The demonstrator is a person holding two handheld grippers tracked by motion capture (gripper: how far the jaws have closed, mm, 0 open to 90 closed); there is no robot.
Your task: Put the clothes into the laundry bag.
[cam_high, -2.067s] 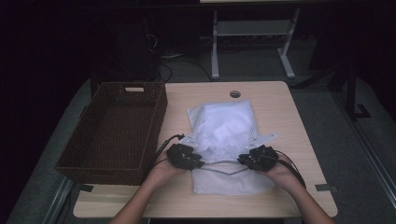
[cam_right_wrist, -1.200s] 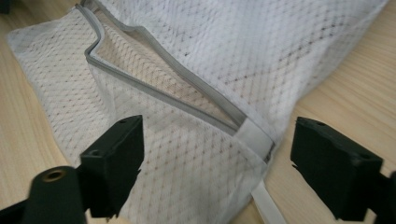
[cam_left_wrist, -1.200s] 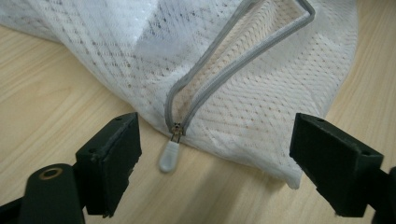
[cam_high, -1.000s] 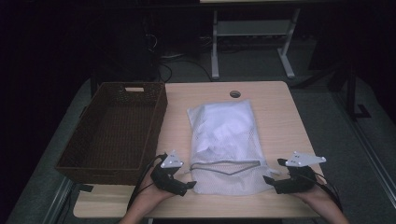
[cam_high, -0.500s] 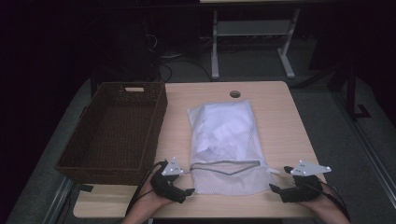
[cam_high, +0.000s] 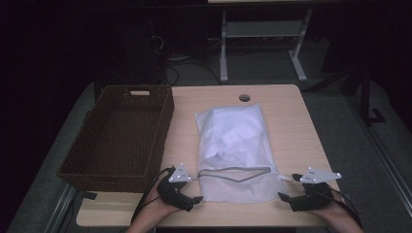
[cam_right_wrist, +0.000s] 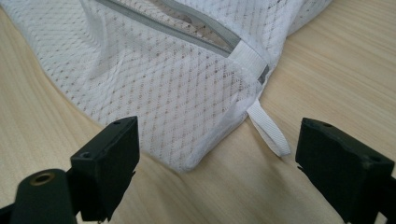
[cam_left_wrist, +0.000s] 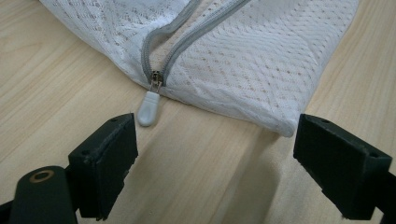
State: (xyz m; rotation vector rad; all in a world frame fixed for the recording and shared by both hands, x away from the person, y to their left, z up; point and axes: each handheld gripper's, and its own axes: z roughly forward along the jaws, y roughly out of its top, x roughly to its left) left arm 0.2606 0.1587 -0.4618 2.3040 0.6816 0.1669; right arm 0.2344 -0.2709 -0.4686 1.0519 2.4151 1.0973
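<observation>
Two tongs, both mine, flank the mesh laundry bag (cam_high: 236, 155) lying mid-table (cam_high: 301, 131) beside a wicker basket (cam_high: 119, 136): left gripper (cam_high: 194, 198), right gripper (cam_high: 285, 198). Left gripper view: jaws wide, empty, lined up for the zipper pull (cam_left_wrist: 146, 110). Right gripper view: jaws wide, empty, near the hanging loop (cam_right_wrist: 268, 129), probably to steady that corner.

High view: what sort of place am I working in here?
Probably a lab or office workroom: a light wooden desk with a cable hole, another desk's metal frame behind, grey carpet, loose floor cables.
</observation>
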